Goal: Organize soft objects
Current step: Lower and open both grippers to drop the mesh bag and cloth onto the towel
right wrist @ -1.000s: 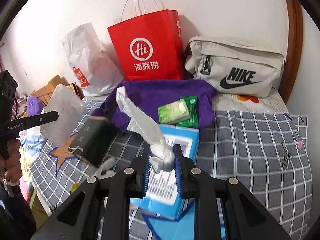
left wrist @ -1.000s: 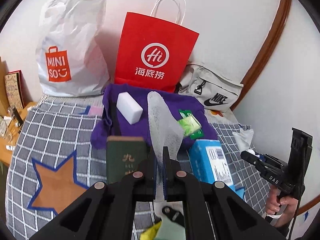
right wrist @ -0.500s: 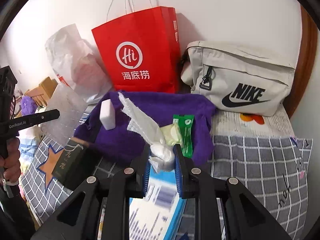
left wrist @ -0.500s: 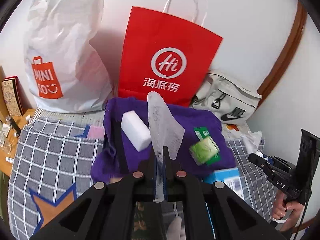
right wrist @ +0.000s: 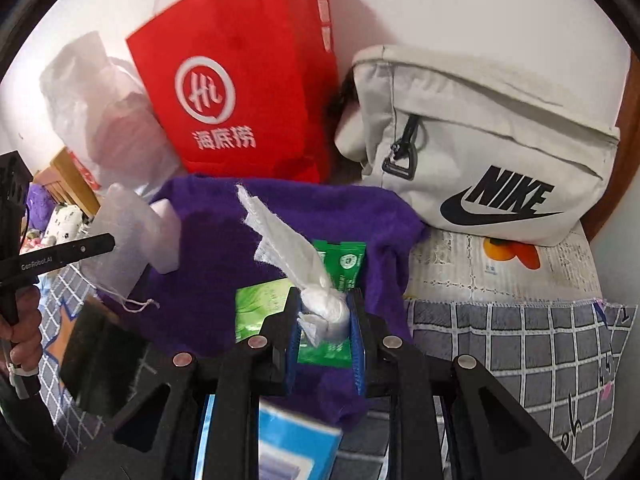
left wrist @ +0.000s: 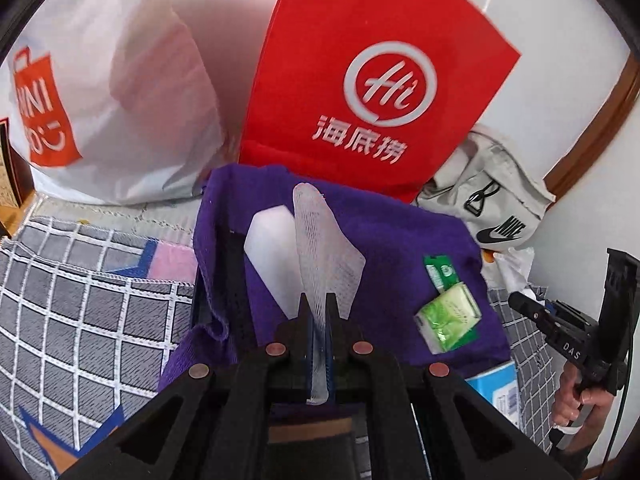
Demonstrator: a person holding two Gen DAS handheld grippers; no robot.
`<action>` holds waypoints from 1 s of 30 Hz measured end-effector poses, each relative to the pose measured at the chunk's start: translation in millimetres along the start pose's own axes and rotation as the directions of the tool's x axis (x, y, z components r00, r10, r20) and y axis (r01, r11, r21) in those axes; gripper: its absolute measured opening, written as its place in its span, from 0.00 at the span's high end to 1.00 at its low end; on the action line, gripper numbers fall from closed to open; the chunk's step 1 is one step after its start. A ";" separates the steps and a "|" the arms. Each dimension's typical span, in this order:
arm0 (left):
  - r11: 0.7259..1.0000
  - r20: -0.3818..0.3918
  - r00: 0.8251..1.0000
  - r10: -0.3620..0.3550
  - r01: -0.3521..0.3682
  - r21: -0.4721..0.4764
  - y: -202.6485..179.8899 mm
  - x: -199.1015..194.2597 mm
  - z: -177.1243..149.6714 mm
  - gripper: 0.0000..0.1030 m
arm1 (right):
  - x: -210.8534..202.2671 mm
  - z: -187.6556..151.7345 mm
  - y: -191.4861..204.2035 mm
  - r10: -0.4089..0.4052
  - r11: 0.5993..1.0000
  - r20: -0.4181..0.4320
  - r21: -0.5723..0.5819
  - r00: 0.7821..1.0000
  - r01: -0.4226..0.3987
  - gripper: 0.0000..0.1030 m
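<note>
on the purple towel (left wrist: 384, 240): one white sponge (left wrist: 272, 256), two green tissue packs (left wrist: 448, 316), perhaps. left gripper (left wrist: 317, 308) pinches one mesh pouch (left wrist: 324, 248); right gripper (right wrist: 325, 312) clamps one crumpled tissue (right wrist: 296, 264).

Bright, even indoor light; strong fisheye warp and motion blur.

Both views curve hard toward dark, vignetted corners. The red bag (left wrist: 360, 80) throws a soft pinkish shadow on the wall to its left in the left wrist view, and tints the white bag (left wrist: 120, 92) beside it. In the right wrist view the red bag (right wrist: 240, 92) and the blue box (right wrist: 296, 444) are smeared by motion. The Nike bag (right wrist: 480, 152) is slightly soft. No harsh glare shows anywhere.
</note>
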State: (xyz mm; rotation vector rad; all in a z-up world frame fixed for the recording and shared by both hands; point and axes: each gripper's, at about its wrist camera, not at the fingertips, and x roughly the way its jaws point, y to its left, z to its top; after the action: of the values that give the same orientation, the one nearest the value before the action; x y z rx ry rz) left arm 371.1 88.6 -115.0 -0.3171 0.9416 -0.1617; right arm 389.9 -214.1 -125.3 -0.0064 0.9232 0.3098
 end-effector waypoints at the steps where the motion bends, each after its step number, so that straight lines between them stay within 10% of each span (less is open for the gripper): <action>1: 1.000 -0.007 1.000 0.003 -0.003 0.000 0.9 4.4 0.0 0.95 | 5.6 1.0 -2.3 -0.003 1.000 -0.008 0.001 1.000 0.003 0.79; 18: 1.000 -0.091 0.996 0.016 -0.018 -0.018 14.5 39.3 0.5 0.95 | 71.6 13.9 -19.1 0.041 0.999 -0.135 0.030 0.990 -0.037 0.77; 22: 0.999 -0.112 0.993 0.032 -0.034 -0.012 13.9 41.6 1.4 0.80 | 76.1 11.4 -20.9 0.064 0.997 -0.146 0.051 0.987 -0.057 0.75; 30: 0.998 -0.119 0.991 0.062 -0.060 0.020 8.4 34.0 -0.3 0.52 | 54.7 14.2 -14.8 0.063 0.998 -0.101 0.026 0.993 -0.061 0.41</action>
State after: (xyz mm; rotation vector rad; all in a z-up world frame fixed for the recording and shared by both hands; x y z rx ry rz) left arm 390.6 87.2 -144.1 -0.2652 1.0668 -0.1330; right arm 435.7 -212.0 -161.5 0.0276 1.0291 0.3593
